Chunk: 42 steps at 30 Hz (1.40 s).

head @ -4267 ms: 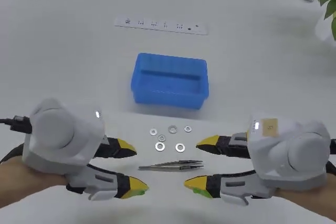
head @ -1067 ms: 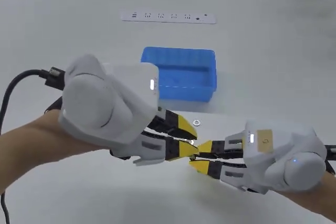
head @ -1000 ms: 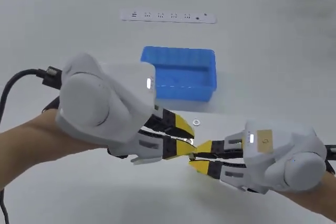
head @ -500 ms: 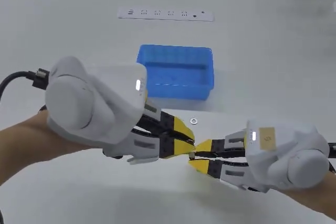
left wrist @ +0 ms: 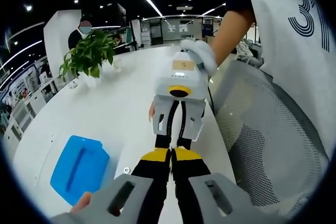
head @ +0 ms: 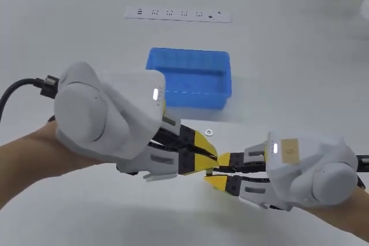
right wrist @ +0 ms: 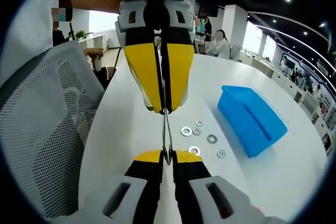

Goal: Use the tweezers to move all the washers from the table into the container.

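The metal tweezers (right wrist: 167,132) hang above the table, bridging my two grippers, which point at each other tip to tip. My left gripper (head: 209,155) (right wrist: 165,109) is shut on one end, my right gripper (head: 214,173) (right wrist: 167,157) on the other. Several washers (right wrist: 212,139) lie on the white table under the tweezers; in the head view one washer (head: 209,132) peeks out beyond the left gripper, the others are hidden by it. The blue container (head: 189,78) (right wrist: 252,116) (left wrist: 79,166) stands just behind the washers, open side up.
A white power strip (head: 177,14) lies on the table beyond the container. A potted plant (left wrist: 89,56) stands at the far table end. A grey mesh chair (right wrist: 52,114) and a person's body are at the near table edge.
Earlier the tweezers lay on the table between two open grippers. Now both grippers have closed on them and hold them up. Over the last second they barely moved.
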Tool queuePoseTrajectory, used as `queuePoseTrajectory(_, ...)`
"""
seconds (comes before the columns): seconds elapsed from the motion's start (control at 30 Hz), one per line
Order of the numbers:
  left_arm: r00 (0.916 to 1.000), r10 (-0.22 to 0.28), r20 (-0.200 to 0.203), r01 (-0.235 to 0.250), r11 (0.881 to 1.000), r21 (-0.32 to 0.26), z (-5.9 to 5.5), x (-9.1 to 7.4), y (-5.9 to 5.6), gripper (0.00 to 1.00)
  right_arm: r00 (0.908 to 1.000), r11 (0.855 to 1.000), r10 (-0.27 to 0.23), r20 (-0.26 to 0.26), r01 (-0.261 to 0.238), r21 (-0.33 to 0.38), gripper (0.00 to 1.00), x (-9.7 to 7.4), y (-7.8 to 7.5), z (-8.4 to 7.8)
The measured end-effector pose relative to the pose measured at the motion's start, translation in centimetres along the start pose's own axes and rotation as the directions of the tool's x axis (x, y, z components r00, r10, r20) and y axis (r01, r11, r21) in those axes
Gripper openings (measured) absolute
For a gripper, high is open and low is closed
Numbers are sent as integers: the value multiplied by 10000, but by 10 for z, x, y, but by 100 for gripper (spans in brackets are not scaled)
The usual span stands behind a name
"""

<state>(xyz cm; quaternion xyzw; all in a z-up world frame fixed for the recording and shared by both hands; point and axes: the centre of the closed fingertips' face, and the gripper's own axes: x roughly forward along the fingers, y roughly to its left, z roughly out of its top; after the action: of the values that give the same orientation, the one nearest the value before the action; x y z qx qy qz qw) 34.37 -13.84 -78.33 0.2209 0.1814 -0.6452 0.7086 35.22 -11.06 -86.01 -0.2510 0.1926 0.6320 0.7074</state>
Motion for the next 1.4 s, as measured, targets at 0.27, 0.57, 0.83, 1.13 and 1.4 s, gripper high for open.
queuePoseTrajectory(0.27,9992,80,397,-69,9996,-277,2,2,2,6,9999,9999,3,-139,-4,-125,10,0,-2,0)
queuePoseTrajectory(0.57,9985,217,504,-195,9988,-439,3,-6,5,5,9998,9992,-78,-189,71,-393,9,0,-2,6)
queuePoseTrajectory(0.83,9960,621,650,-576,9960,-678,4,-28,9,5,9997,9975,-163,179,175,-685,10,7,-4,27)
queuePoseTrajectory(1.13,9950,751,665,-711,9956,-615,2,-33,11,5,9995,9973,-197,228,212,-699,10,11,-7,32)
queuePoseTrajectory(1.4,9936,831,767,-792,9955,-528,0,-37,20,5,9991,9958,-401,153,412,-818,10,13,-17,33)
